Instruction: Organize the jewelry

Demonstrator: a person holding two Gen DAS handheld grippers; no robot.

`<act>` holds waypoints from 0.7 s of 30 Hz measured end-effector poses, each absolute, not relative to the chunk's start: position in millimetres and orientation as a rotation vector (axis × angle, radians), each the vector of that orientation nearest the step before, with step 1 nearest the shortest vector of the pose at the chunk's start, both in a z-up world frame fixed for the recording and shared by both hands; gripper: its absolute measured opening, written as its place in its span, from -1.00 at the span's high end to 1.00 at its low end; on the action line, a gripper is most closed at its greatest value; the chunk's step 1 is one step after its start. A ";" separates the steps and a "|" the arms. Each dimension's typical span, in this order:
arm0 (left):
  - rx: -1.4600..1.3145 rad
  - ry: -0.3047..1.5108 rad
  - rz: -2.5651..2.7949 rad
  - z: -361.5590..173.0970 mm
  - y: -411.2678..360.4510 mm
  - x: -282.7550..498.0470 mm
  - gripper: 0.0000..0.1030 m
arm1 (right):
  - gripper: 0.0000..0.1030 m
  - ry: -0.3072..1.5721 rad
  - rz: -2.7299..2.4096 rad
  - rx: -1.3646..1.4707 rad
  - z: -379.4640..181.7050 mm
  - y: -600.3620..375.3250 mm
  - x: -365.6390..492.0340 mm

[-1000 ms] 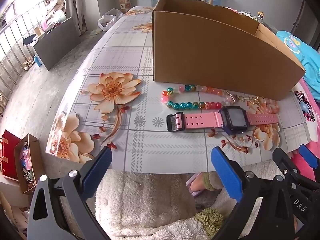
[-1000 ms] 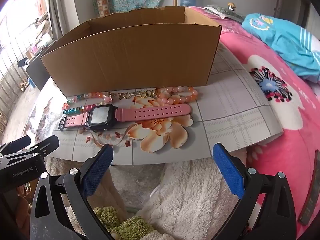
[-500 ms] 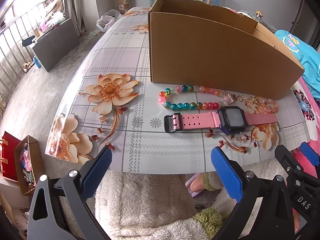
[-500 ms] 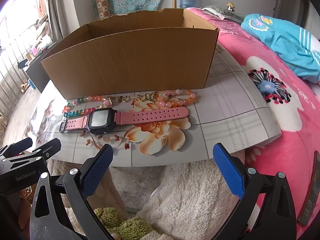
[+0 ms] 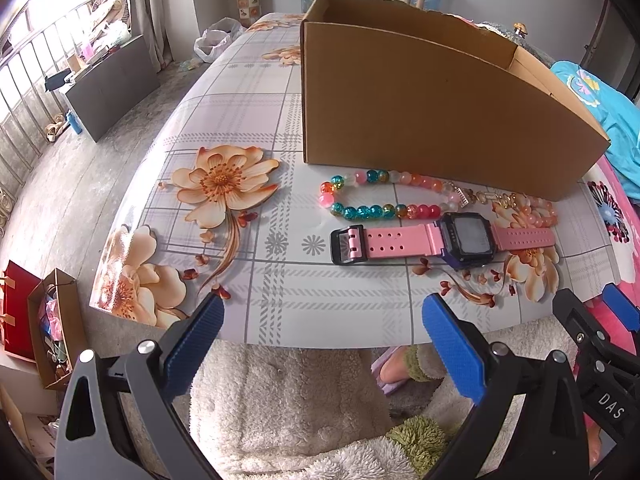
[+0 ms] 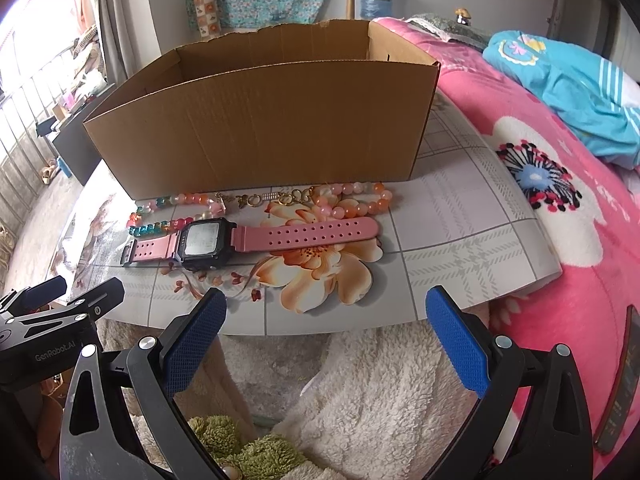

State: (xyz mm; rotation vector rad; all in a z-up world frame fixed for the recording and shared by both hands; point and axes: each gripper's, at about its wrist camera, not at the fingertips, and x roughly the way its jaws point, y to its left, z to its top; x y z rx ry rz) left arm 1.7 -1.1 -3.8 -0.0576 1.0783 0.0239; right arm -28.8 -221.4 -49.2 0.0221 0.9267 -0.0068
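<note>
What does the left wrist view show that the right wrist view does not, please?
Only the left wrist view shows the red bag on the floor and the white plastic bag beyond the table. Only the right wrist view shows the inside of the cardboard box and the wide pink blanket. Both show the pink watch, the bead bracelets, the left gripper and the right gripper, both open.

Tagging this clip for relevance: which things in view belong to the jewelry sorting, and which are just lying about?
Part of the job:
pink watch
multicolored bead bracelet
peach bead bracelet
gold chain
cardboard box

Just lying about:
turquoise garment
pink floral blanket
paper bags on the floor
</note>
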 end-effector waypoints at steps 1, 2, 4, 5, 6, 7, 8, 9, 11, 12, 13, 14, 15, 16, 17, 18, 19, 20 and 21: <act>-0.058 1.079 0.023 -3.8 -0.8 1.6 -0.89 | -0.87 0.927 -0.006 0.022 -48.8 -220.9 -28.8; -0.059 1.078 0.023 -3.8 -0.7 1.5 -0.89 | -0.87 0.927 -0.007 0.022 -49.1 -221.2 -28.8; -0.058 1.077 0.025 -3.9 -0.7 1.6 -0.89 | -0.87 0.927 -0.008 0.023 -49.0 -220.8 -28.8; -0.059 1.077 0.025 -4.0 -0.5 1.5 -0.89 | -0.87 0.926 -0.007 0.023 -49.4 -221.4 -29.1; -0.058 1.078 0.024 -4.0 -0.5 1.6 -0.89 | -0.87 0.927 -0.006 0.024 -49.0 -221.0 -28.9; -0.058 1.078 0.025 -4.1 -0.4 1.6 -0.89 | -0.87 0.928 -0.006 0.024 -48.6 -220.6 -28.7; -0.058 1.078 0.024 -4.0 -0.2 1.6 -0.89 | -0.87 0.929 -0.005 0.024 -48.4 -220.1 -28.5; -0.058 1.078 0.024 -4.0 -0.1 1.6 -0.89 | -0.87 0.929 -0.005 0.024 -48.3 -219.8 -28.2; -0.059 1.078 0.024 -4.1 -0.1 1.5 -0.89 | -0.87 0.929 -0.005 0.023 -48.4 -220.0 -28.1; -0.058 1.078 0.024 -4.2 -0.1 1.5 -0.89 | -0.87 0.929 -0.005 0.024 -48.4 -220.1 -28.1; -0.058 1.078 0.024 -4.1 0.0 1.5 -0.89 | -0.87 0.929 -0.006 0.025 -48.1 -219.6 -28.0; -0.058 1.079 0.024 -4.1 0.2 1.4 -0.89 | -0.87 0.929 -0.006 0.026 -48.0 -219.6 -28.0; -0.057 1.078 0.025 -4.1 0.5 1.2 -0.89 | -0.87 0.930 -0.006 0.026 -48.2 -220.2 -28.1; -0.057 1.079 0.026 -3.9 0.4 1.3 -0.89 | -0.87 0.930 -0.006 0.026 -47.8 -219.5 -28.0; -0.057 1.079 0.025 -4.1 0.9 1.3 -0.89 | -0.87 0.929 -0.006 0.026 -48.0 -220.1 -28.1; -0.057 1.081 0.023 -4.0 0.7 1.2 -0.89 | -0.87 0.929 -0.006 0.026 -48.1 -220.4 -28.1; -0.053 1.082 0.022 -3.9 0.6 1.2 -0.89 | -0.87 0.928 -0.006 0.026 -48.2 -220.8 -28.2; -0.049 1.081 0.024 -4.0 0.5 1.0 -0.89 | -0.87 0.927 -0.007 0.027 -48.0 -220.6 -28.0; -0.046 1.081 0.024 -3.8 0.6 0.7 -0.89 | -0.87 0.925 -0.006 0.029 -48.4 -222.3 -29.0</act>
